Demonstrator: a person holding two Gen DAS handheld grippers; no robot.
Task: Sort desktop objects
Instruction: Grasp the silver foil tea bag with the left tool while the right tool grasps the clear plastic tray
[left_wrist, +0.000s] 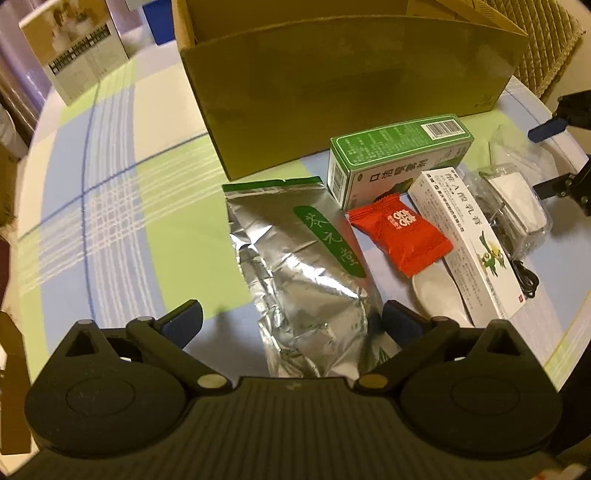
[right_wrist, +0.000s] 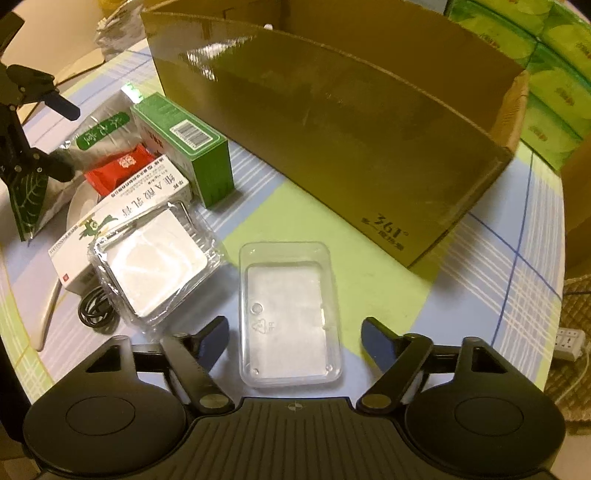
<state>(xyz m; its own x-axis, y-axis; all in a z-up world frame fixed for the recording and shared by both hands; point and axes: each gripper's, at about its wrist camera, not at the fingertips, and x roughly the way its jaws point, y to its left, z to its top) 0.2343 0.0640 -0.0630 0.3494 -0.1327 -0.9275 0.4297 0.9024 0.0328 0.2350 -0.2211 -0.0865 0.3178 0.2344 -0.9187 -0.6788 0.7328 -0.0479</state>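
Right claw (right_wrist: 293, 338) wide around the clear plastic tray (right_wrist: 288, 314); left claw (left_wrist: 291, 321) wide astride the foil pouch (left_wrist: 299, 258).

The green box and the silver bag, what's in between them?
A red packet lies between the green box and the silver bag, seen in the left wrist view.

one brown cardboard box (left_wrist: 347, 92); one silver foil pouch (left_wrist: 306, 280); one red sachet (left_wrist: 400, 236); two printed cartons, green (left_wrist: 395, 155) and white (left_wrist: 469, 243); two clear plastic trays (right_wrist: 288, 314), one wrapped (right_wrist: 155, 258).
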